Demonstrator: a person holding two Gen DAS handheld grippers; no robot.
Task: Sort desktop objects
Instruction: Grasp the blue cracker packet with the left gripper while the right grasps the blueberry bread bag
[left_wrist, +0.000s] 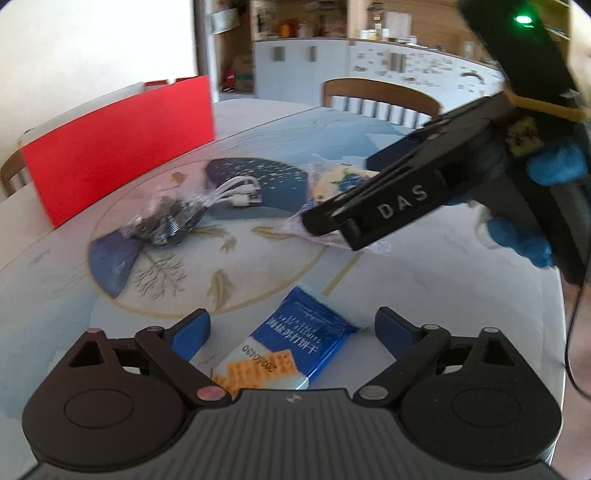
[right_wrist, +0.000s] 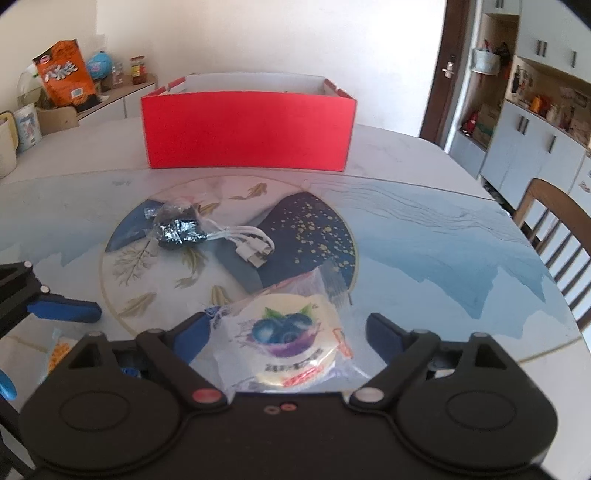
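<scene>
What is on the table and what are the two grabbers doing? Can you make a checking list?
Surface: table with a painted fish-and-mountain top.
Job's things: blue cracker packet; blueberry snack packet; bagged cable bundle; red box at the far side, open top.
Clutter: nothing seen on the table.
Grippers: left gripper open, fingers either side of the cracker packet; right gripper open around the blueberry snack packet.
Cables: white leads poke from the bagged bundle.
Surroundings: wooden chair, cupboards, orange bag on a side counter.
</scene>
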